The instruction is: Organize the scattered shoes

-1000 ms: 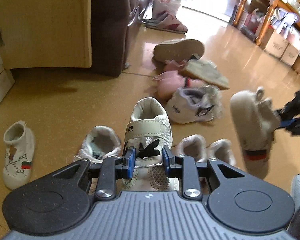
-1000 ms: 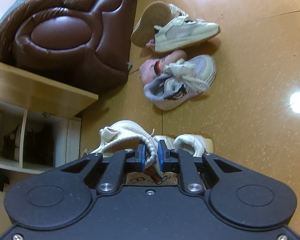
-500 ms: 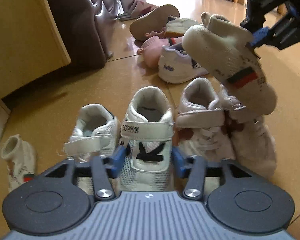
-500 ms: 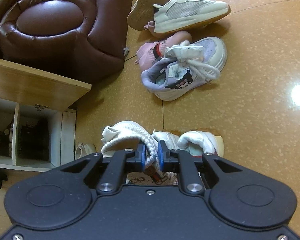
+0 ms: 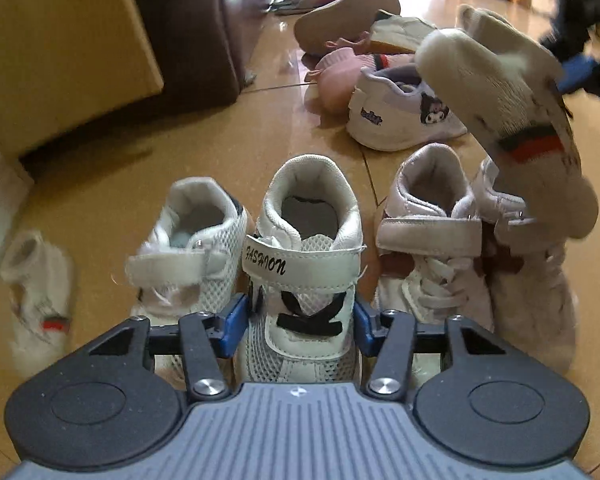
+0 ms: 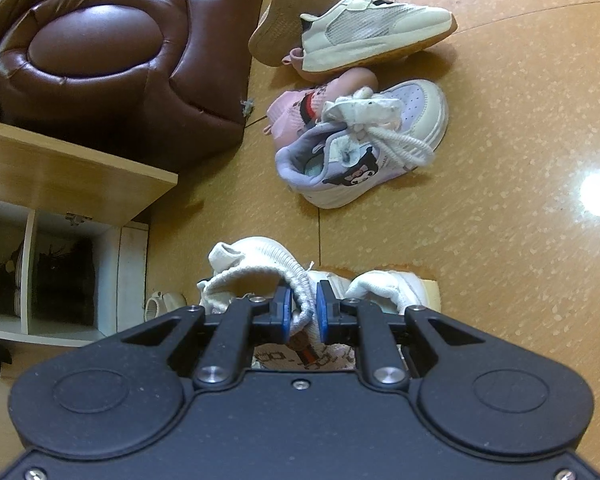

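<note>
My left gripper (image 5: 300,320) is open, its blue pads on either side of a white mesh shoe marked FASHION (image 5: 306,264) that stands on the floor. Its mate (image 5: 188,256) stands just left of it; a white lace-up pair (image 5: 432,256) stands to its right. My right gripper (image 6: 303,314) is shut on the knit cuff of a cream sock shoe with a green-red stripe (image 6: 256,276), held in the air above that pair (image 5: 508,120). A matching sock shoe (image 5: 36,292) lies on the floor at far left.
A pile of shoes lies farther off: a lilac cartoon sneaker (image 6: 364,152), a pink shoe (image 6: 296,108), a cream sneaker (image 6: 372,36), an upturned sole (image 6: 296,8). A brown leather sofa (image 6: 112,64) and a wooden shoe cabinet (image 6: 60,184) stand to the left.
My left gripper has opened and set the FASHION shoe down in the row. My right gripper has carried the sock shoe left, over the lace-up pair.
</note>
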The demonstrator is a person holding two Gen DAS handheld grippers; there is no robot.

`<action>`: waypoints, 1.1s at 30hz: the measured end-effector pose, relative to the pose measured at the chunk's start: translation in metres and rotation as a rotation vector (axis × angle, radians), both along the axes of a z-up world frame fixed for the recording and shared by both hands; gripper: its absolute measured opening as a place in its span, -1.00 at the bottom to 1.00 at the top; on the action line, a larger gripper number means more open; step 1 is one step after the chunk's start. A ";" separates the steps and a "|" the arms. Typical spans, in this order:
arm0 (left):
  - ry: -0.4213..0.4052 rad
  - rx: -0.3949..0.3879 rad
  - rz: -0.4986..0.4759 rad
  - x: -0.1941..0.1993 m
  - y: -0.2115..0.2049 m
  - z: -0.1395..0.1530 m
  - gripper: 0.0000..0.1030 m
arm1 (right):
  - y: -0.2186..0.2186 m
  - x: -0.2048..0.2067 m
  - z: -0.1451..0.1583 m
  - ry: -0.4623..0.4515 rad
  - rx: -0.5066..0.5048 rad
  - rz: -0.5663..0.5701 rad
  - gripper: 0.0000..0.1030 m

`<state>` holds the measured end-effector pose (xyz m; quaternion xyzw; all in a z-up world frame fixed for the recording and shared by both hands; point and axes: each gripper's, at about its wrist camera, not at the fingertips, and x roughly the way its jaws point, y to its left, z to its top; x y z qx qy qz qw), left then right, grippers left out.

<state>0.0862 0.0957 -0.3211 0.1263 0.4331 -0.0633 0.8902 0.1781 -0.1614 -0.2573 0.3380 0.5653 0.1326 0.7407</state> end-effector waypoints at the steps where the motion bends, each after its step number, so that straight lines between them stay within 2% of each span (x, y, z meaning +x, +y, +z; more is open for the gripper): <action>1: -0.012 0.001 0.004 -0.001 0.000 0.000 0.04 | 0.001 0.000 0.000 -0.001 0.000 0.000 -0.73; 2: -0.013 -0.007 0.009 0.000 0.001 0.000 0.07 | 0.001 0.000 0.000 -0.001 -0.001 0.001 -0.73; 4: 0.019 -0.079 0.047 0.001 0.012 0.000 0.26 | 0.003 0.000 0.001 -0.002 -0.001 0.007 -0.73; 6: 0.001 -0.120 0.046 -0.009 0.020 0.007 0.33 | 0.004 0.001 0.002 -0.003 -0.001 0.010 -0.73; 9: 0.008 -0.104 0.018 -0.028 0.028 0.013 0.33 | 0.004 0.002 0.005 -0.008 0.002 0.002 -0.73; 14: 0.067 -0.101 0.076 -0.055 0.046 0.006 0.34 | 0.005 0.004 0.016 -0.028 0.027 -0.020 -0.73; 17: 0.090 -0.127 0.091 -0.060 0.047 0.002 0.34 | 0.007 0.002 0.022 -0.041 0.038 -0.015 -0.73; 20: 0.092 -0.162 0.116 -0.059 0.048 0.002 0.34 | 0.005 0.000 0.024 -0.046 0.038 -0.012 -0.73; 26: 0.045 -0.204 0.172 -0.048 0.050 0.009 0.34 | -0.003 0.000 0.022 -0.047 0.033 -0.029 -0.73; 27: 0.033 -0.231 0.176 -0.045 0.050 0.012 0.34 | -0.004 0.001 0.023 -0.049 0.034 -0.037 -0.73; 33: 0.006 -0.254 0.134 -0.021 0.037 0.020 0.34 | -0.014 0.007 0.024 -0.054 0.046 -0.074 -0.73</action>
